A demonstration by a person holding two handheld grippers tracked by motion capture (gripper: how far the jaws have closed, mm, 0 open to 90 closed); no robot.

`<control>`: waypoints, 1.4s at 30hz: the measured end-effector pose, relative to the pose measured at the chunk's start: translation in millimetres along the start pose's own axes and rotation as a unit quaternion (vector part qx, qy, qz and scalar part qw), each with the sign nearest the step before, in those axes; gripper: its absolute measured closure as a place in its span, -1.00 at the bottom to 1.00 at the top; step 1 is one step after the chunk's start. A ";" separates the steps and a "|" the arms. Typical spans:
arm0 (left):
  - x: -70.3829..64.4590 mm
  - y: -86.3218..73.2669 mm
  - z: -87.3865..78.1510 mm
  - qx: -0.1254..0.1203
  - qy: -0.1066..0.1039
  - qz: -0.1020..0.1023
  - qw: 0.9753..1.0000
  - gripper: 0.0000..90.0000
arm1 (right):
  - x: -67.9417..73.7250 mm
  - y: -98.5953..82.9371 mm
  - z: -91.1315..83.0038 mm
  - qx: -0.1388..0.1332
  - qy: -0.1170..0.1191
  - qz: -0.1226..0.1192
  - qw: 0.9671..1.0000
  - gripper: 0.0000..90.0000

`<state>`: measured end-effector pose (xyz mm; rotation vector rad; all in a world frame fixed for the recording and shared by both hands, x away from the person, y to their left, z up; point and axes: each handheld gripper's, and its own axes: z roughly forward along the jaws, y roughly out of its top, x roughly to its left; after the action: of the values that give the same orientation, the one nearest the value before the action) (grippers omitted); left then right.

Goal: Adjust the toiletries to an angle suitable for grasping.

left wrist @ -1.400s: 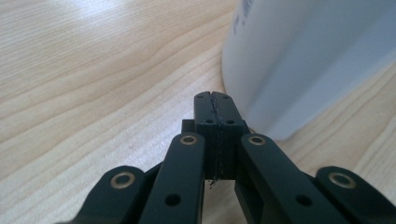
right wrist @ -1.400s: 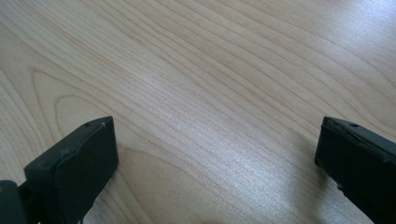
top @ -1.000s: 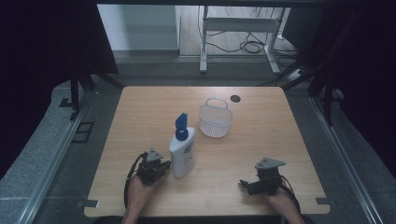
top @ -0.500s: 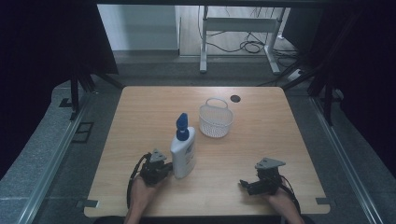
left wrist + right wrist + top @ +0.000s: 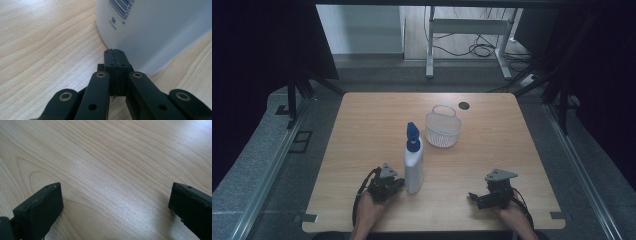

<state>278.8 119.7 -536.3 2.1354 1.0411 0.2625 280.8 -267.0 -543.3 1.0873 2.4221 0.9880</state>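
Your white bottle [image 5: 414, 167] with blue spray cap stands upright just beside your left gripper [image 5: 395, 184], whose jaws are pressed together, holding nothing; your right gripper [image 5: 474, 198], well apart from the bottle, has its jaws wide.

A light wooden table [image 5: 362, 130] carries a white bottle [image 5: 414, 167] with a blue cap, standing upright. Behind the bottle, a little to the right, stands a white mesh basket [image 5: 443, 128]. A dark round hole [image 5: 463, 105] lies beyond the basket.

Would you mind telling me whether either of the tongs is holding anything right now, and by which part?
Nothing is held. The left tongs are shut on themselves beside the base of the white bottle; the right tongs are open over bare table.
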 end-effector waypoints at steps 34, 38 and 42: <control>-25.9 7.7 -0.1 -0.010 -0.035 0.025 0.999 0.98 | -0.1 0.0 0.0 0.000 0.000 0.000 1.000 -1.00; -28.6 10.4 0.8 -0.012 -0.039 0.030 0.999 0.98 | 0.0 0.0 0.0 0.000 0.000 0.000 1.000 -1.00; -31.1 11.8 2.5 -0.012 -0.042 0.034 0.998 0.98 | 0.0 0.0 0.0 0.000 0.000 0.000 1.000 -1.00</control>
<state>266.8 90.4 -525.9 2.1442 0.9147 0.2154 280.8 -267.0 -543.3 1.0869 2.4216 0.9874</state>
